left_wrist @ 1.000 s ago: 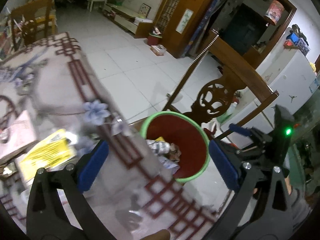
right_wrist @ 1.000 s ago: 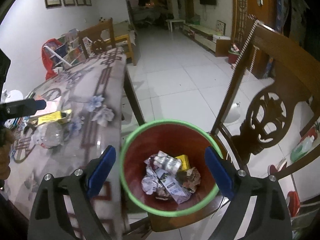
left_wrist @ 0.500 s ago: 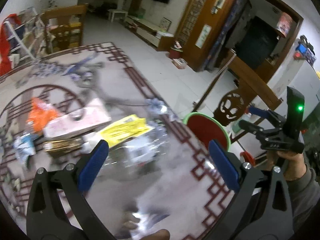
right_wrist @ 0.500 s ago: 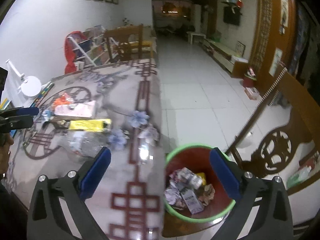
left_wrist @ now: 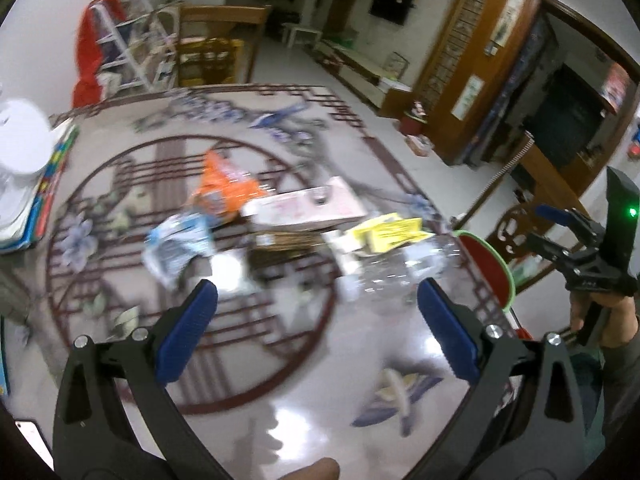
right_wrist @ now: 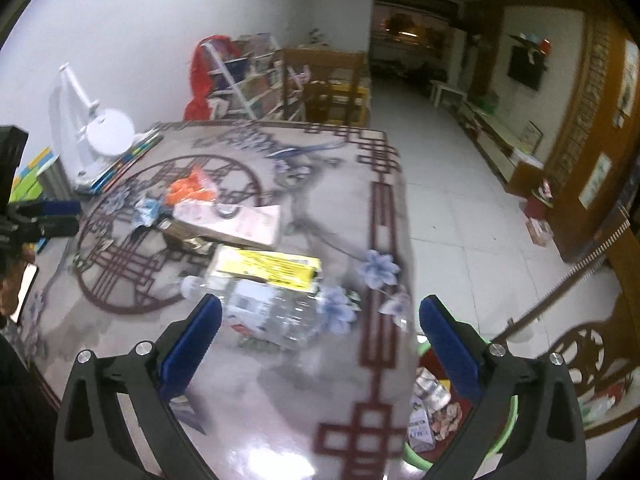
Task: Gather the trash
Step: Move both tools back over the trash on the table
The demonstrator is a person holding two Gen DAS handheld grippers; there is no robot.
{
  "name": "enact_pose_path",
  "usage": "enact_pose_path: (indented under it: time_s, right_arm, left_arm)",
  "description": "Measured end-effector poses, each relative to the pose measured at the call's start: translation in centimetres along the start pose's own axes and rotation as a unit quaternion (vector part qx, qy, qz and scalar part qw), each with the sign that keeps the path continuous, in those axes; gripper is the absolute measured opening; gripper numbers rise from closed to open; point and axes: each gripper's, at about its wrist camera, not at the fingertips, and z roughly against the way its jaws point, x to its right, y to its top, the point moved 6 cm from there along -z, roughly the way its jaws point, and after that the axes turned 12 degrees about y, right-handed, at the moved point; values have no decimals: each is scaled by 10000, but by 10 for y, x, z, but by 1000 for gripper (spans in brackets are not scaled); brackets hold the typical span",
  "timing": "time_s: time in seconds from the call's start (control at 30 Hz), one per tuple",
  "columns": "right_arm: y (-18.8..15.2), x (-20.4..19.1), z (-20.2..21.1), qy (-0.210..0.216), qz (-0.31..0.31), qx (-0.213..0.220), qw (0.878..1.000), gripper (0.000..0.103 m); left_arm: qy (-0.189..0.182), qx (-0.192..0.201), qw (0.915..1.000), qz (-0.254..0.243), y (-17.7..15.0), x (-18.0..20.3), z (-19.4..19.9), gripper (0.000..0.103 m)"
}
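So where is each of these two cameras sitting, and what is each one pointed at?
Left wrist view: sits on the left tool, looking down over the table at the litter; the hand holding the right tool shows.
Right wrist view: sits on the open, empty right tool, facing the plastic bottle and the trash bin beside the table.
Shared: bottle, yellow packet, orange wrapper.

bottle (right_wrist: 276, 308): 1 | yellow box (right_wrist: 268, 268): 1 | pink box (right_wrist: 236, 220): 1 | orange bag (right_wrist: 190, 190): 1 | bin (right_wrist: 508, 420): 1 | grippers (left_wrist: 316, 320): 2

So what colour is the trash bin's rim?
Green rim, red inside; clearest in the right wrist view.
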Motion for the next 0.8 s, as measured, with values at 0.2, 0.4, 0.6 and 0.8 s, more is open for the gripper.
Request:
enact_pose_path:
  time_s: [0.2,0.4,0.6,0.8]
  right_arm:
    - [-2,-22,-39,201,399,-315,9985,96]
    - [-21,-25,-82,370,959,-795,9915,96]
    - [-31,-18,-116,571,1108,-1031,9868,96]
    - [-36,-11,-138,779,1036,-1242,9838,96]
  left_arm:
    - [208,-89,9993,306,-12,-44,-7,98]
    - [248,-247,9971,680,-31,-75,-23,98]
    - [272,-341,9969,648,-39,-82,-35,98]
    - [261,-396,9974,541,-44,-78,-42,98]
